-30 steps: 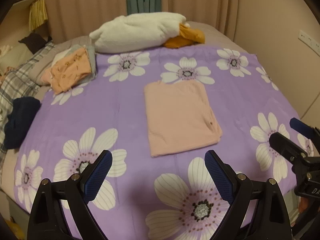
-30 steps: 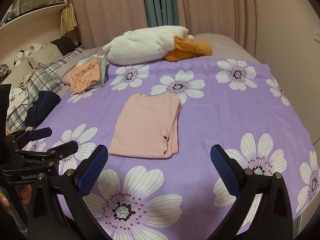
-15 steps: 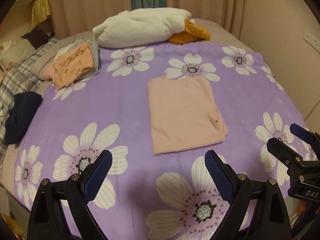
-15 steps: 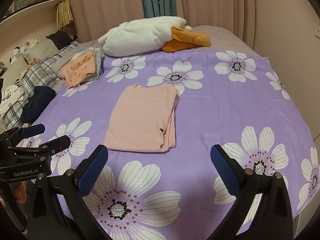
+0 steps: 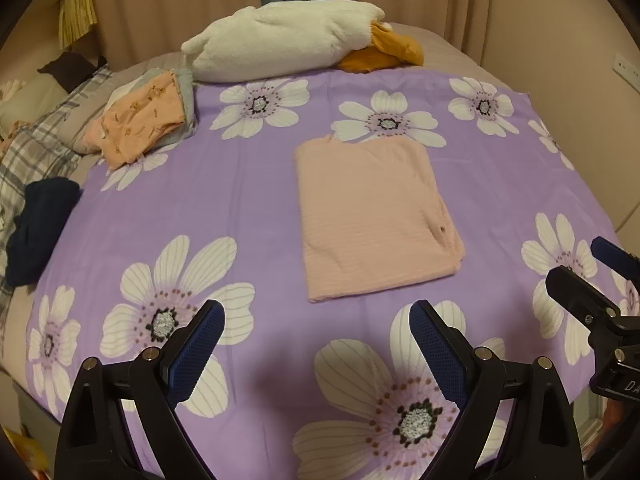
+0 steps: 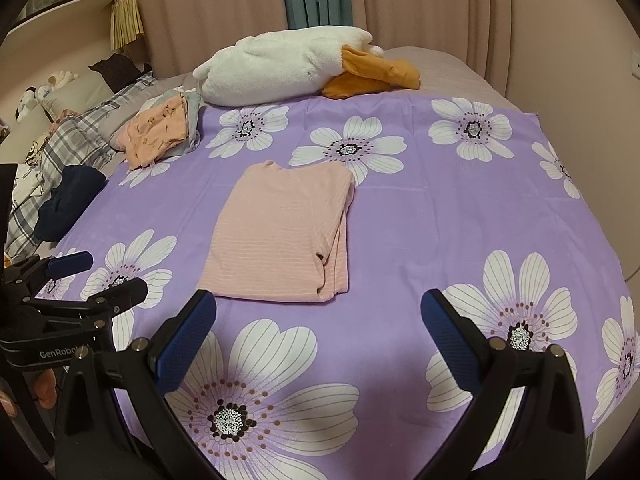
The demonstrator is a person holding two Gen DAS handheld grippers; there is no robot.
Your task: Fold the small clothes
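Note:
A pink garment (image 5: 372, 216) lies folded into a flat rectangle in the middle of the purple flowered sheet (image 5: 248, 200); it also shows in the right wrist view (image 6: 280, 236). My left gripper (image 5: 316, 344) is open and empty, hovering above the sheet just short of the garment's near edge. My right gripper (image 6: 318, 328) is open and empty, also short of the near edge. Each gripper shows at the side of the other's view, the right one (image 5: 592, 280) and the left one (image 6: 96, 280).
A stack of folded clothes with an orange top piece (image 5: 144, 124) sits at the sheet's far left corner. A white plush with an orange part (image 5: 288, 40) lies at the back. A dark blue garment (image 5: 40, 224) and plaid bedding (image 5: 36, 148) lie at the left. A wall runs along the right.
Both grippers have moved slightly forward and up over the bed; the garment sits a little lower in both views. Both stay open and nothing was gripped.

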